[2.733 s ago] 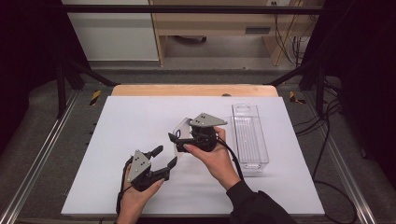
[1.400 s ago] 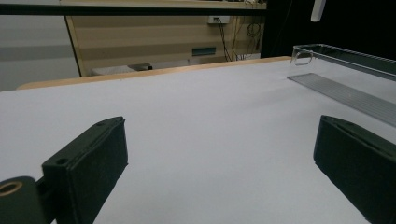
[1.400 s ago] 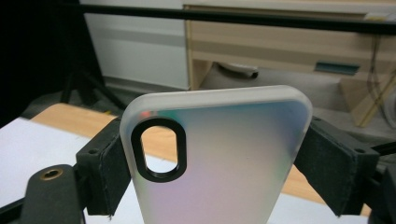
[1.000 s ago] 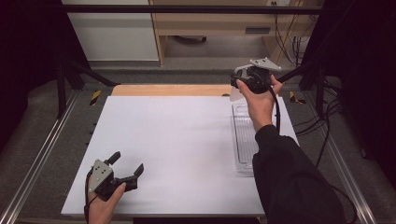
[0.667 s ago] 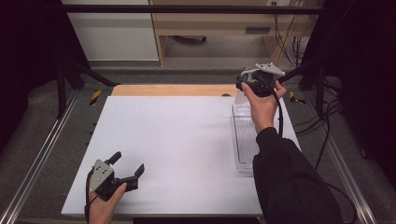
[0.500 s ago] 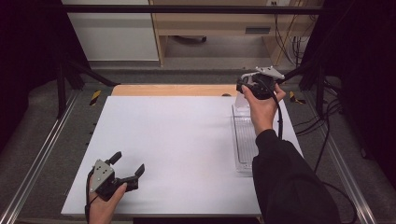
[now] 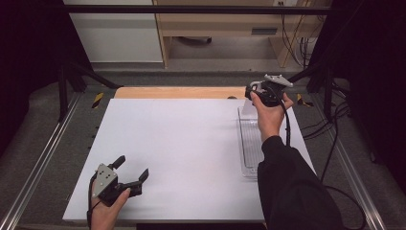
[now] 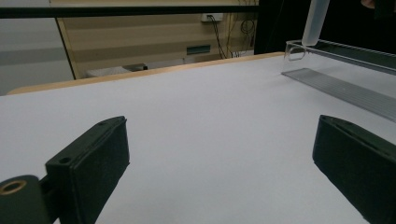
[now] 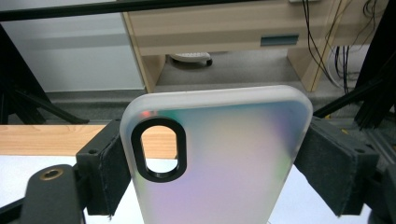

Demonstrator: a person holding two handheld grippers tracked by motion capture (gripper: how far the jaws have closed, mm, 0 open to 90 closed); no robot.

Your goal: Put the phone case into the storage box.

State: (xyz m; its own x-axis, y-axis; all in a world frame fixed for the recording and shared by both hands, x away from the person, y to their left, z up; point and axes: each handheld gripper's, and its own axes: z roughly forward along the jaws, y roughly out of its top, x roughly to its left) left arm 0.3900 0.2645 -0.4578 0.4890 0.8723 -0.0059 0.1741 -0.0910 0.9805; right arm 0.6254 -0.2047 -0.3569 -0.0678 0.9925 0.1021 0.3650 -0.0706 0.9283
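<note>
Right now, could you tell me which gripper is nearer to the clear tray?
The right gripper, holding a phone case, hangs over the clear tray's far end; the left gripper sits across the table, open.

Black sleeve (image 7: 292, 187) on right arm, black grippers with grey plates (image 7: 278, 80), black cables (image 7: 287, 122), perhaps brass-coloured screws (image 9: 51, 174)

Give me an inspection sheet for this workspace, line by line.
Surface: white table, bare in the middle.
Job's things: translucent phone case held upright; clear tray at the table's right edge.
Clutter: nothing seen.
Grippers: left gripper open, low over the near left corner; right gripper shut on the case above the tray's far end.
Cables: a black cable trails from the right gripper.
Surroundings: wooden desk behind, black frame.
</note>
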